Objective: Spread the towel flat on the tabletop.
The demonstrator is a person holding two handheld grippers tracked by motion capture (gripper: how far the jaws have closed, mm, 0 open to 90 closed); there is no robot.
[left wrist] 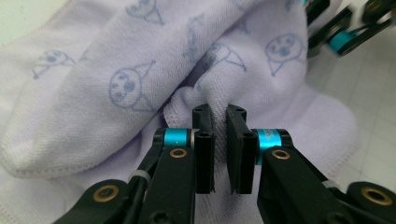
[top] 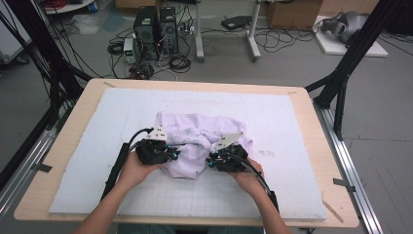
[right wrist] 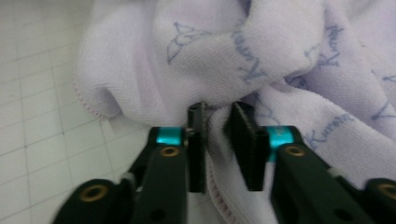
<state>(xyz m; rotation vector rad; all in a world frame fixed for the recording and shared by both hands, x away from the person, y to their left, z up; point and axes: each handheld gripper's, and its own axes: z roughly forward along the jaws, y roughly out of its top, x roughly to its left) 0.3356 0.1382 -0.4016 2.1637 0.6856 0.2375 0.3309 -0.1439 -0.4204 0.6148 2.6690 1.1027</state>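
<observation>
Desk (top: 73, 131): white gridded mat on top, work area at the middle.

Towel (top: 195, 139): lilac, printed with small faces; lies crumpled in a heap at the middle of the mat, between both hands. Nothing is flattened or folded yet; by my judgement the spreading or folding is barely begun.

Left tongs (left wrist: 219, 122): narrow, nearly closed, pinching a fold of the towel's hem at the heap's left.

Right tongs (right wrist: 219, 122): narrow, clamped on a stitched edge at the heap's right.
</observation>
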